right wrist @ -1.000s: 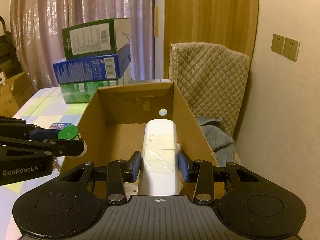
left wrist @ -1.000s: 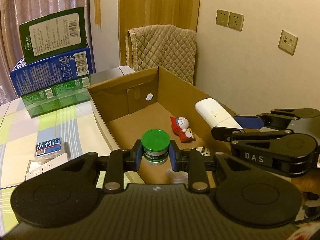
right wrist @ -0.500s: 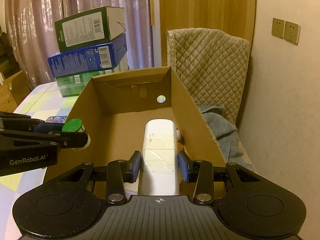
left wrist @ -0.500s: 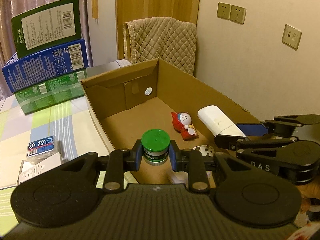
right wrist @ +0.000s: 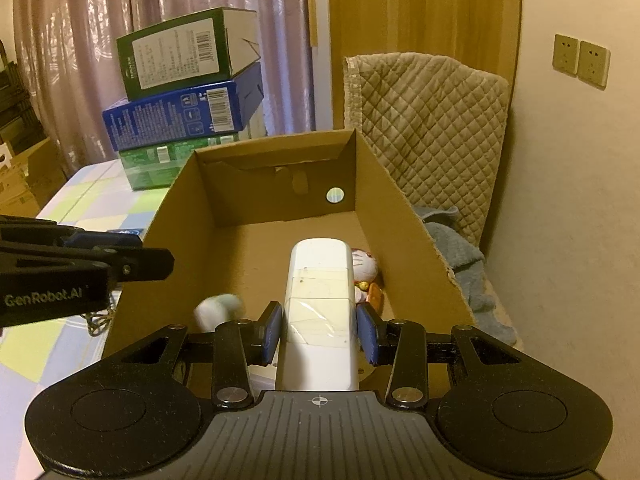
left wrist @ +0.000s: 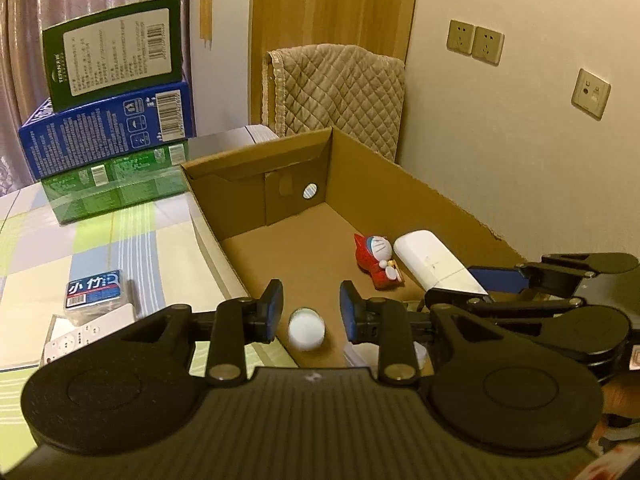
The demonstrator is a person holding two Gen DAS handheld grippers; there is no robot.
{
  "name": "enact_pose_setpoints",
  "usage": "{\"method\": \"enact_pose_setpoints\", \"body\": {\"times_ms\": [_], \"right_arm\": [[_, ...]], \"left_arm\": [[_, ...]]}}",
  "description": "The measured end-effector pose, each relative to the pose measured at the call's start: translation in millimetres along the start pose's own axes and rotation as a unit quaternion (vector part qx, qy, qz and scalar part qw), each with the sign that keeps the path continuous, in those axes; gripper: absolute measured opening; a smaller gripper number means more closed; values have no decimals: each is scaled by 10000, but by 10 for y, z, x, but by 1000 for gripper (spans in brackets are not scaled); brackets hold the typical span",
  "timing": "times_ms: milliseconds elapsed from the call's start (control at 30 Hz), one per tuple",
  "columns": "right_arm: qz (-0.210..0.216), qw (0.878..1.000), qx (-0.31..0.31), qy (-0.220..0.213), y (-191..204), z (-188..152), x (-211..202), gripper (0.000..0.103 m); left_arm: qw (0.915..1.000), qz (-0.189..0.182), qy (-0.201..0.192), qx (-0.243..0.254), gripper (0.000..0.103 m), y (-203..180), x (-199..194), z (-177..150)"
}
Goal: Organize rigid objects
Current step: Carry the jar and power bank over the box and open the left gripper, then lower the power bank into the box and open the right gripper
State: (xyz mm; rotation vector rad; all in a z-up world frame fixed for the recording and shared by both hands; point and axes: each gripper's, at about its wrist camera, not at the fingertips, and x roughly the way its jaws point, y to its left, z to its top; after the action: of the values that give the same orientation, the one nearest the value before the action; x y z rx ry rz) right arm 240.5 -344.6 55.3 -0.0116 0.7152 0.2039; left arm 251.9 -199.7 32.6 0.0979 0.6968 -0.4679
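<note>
An open cardboard box (left wrist: 420, 192) (right wrist: 168, 216) stands on the table. My left gripper (left wrist: 311, 311) is open over its near end. The jar it held (left wrist: 306, 328) is blurred below the jaws, white underside showing; it also shows in the right wrist view (right wrist: 218, 309). My right gripper (right wrist: 319, 330) has its jaws slightly apart around a white rectangular device (right wrist: 320, 300), which still lies between the pads. The device also shows in the left wrist view (left wrist: 434, 260). A red and blue cat figurine (left wrist: 376, 256) lies on the box floor beside the device.
Three stacked cartons (left wrist: 116, 120) stand at the table's back left. A small blue pack (left wrist: 94, 286) and a white remote (left wrist: 80, 336) lie left of the box. A quilted cloth (right wrist: 424, 120) hangs over a chair behind the box. A grey towel (right wrist: 456, 248) lies right of it.
My left gripper has opened and let go of the green-lidded jar, which drops into the box. My right gripper's jaws have parted a little around the white device.
</note>
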Motion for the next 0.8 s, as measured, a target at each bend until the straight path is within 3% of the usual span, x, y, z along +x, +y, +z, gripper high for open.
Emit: {"method": "enact_pose_setpoints", "body": {"times_ms": [800], "right_arm": [[136,9998,5,146,165,21,105,37]], "left_arm": [[9998,145,-58,-150,26,212,-192,-74]]}}
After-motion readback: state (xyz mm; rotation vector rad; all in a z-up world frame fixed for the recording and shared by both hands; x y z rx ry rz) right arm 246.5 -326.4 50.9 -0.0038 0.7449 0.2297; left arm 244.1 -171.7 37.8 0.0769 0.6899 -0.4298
